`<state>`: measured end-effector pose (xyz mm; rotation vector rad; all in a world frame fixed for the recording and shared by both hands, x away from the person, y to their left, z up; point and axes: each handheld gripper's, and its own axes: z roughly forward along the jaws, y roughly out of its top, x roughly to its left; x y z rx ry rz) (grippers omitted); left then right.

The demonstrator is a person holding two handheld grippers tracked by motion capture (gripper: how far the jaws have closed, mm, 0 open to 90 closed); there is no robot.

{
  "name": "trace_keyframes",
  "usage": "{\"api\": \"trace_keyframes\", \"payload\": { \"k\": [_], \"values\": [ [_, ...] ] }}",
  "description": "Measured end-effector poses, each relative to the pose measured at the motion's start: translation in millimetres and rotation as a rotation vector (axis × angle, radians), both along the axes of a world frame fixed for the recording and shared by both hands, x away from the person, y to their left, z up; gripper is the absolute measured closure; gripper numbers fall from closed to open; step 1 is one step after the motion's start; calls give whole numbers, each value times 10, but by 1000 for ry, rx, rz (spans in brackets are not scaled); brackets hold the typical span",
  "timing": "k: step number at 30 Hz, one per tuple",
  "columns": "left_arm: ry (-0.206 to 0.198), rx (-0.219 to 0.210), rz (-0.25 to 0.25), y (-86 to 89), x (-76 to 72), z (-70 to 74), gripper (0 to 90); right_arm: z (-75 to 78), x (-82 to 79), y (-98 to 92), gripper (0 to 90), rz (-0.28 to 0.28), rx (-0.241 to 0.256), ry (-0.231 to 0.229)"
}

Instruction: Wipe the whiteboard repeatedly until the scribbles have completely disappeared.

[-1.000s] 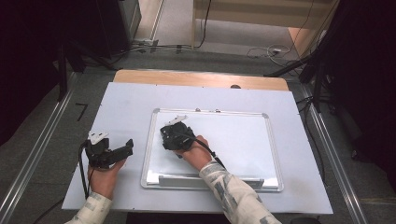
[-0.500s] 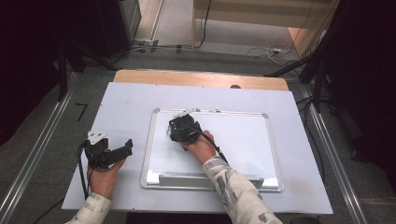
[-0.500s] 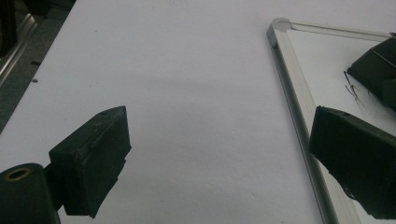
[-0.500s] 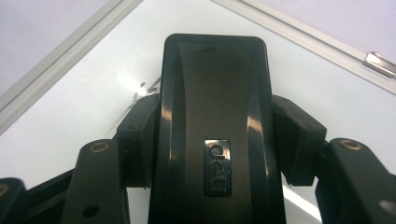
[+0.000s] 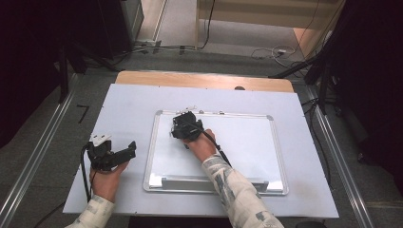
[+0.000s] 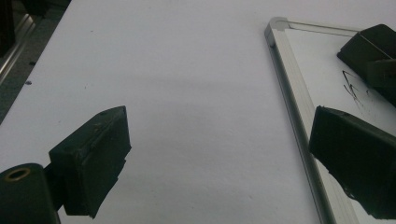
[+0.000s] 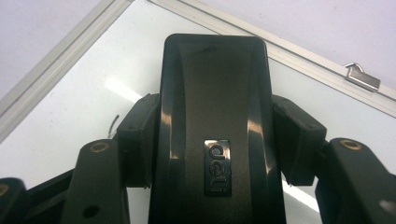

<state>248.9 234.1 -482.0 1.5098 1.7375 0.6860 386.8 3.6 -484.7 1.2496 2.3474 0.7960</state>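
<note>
right gripper (image 5: 183,127) (image 7: 212,135): jaws pinch a black eraser (image 7: 212,116) from both sides, one pad on each long edge. a small silver logo plate sits on the eraser's top. eraser rests flat on the whiteboard (image 5: 247,142) (image 7: 70,107), in its upper-left area, near the top-left corner of the frame. in the right gripper view a short dark pen mark (image 7: 113,125) shows on the board just left of the jaw. a metal hanger clip (image 7: 362,74) sits on the frame's top edge, to the right of the eraser. the right hand (image 5: 199,145) lies over the board, forearm in a patterned sleeve, cable trailing down across the board.

left gripper (image 5: 111,154) (image 6: 219,154): jaws spread wide, nothing between them. it hovers low over the surface (image 5: 128,109) (image 6: 187,70), just left of the whiteboard's left frame edge (image 6: 294,107); whether it touches the surface cannot be told. in the left gripper view the right jaw overlaps the frame edge, and some black scribble (image 6: 352,88) shows on the board beyond it, beside the other gripper's dark bulk. left hand (image 5: 105,178) comes in at the lower left.

whiteboard lies flat near the middle of the pale surface, its pen tray (image 5: 209,182) along the near edge.
</note>
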Motion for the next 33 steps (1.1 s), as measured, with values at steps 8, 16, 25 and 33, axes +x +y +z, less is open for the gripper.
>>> {"api": "trace_keyframes", "payload": {
  "k": [8, 16, 25, 33],
  "values": [
    [0, -1, -1, -4, 3, 2, 58, -6, -34, 132, 378, 14, 1, -5],
    [1, -4, -3, 9, 3, 0, 58, -9, -102, 244, 378, 41, 1, -5],
    [1, -5, 2, 11, 4, -5, 58, -16, -277, 331, 378, 87, -1, -7],
    [2, -4, 5, 10, -6, -7, 58, -17, -342, 296, 378, 111, 2, -1]
  ]
}}
